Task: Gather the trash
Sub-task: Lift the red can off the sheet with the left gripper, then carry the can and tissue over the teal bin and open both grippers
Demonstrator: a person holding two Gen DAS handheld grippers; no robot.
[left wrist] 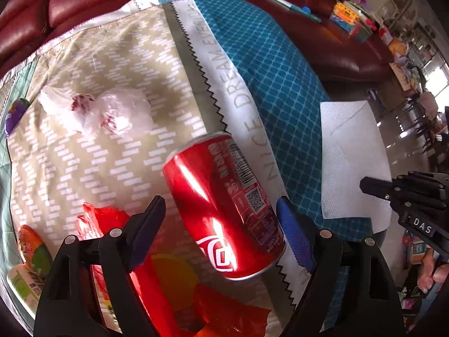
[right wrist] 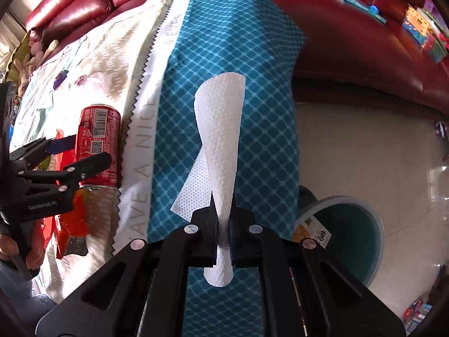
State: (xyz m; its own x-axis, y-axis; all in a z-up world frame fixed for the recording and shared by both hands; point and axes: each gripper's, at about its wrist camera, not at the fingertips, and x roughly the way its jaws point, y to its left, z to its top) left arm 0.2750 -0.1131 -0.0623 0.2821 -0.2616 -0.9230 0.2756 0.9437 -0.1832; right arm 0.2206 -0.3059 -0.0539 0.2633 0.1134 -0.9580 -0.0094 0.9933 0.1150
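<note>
A red soda can (left wrist: 224, 205) stands on the patterned cover between the fingers of my left gripper (left wrist: 221, 227), which is open around it; the fingers do not visibly press it. The can also shows in the right wrist view (right wrist: 98, 146) with the left gripper (right wrist: 81, 151) at its sides. My right gripper (right wrist: 223, 224) is shut on a white paper towel (right wrist: 221, 140) and holds it above the blue cover. The towel shows in the left wrist view (left wrist: 350, 160), with the right gripper (left wrist: 373, 188) at its edge.
A crumpled white plastic bag (left wrist: 98, 112), a red wrapper (left wrist: 174, 295), a purple item (left wrist: 14, 115) and colourful packets (left wrist: 31, 252) lie on the cover. A teal bin (right wrist: 350, 241) stands on the floor at the right. A red leather sofa (right wrist: 364, 42) is behind.
</note>
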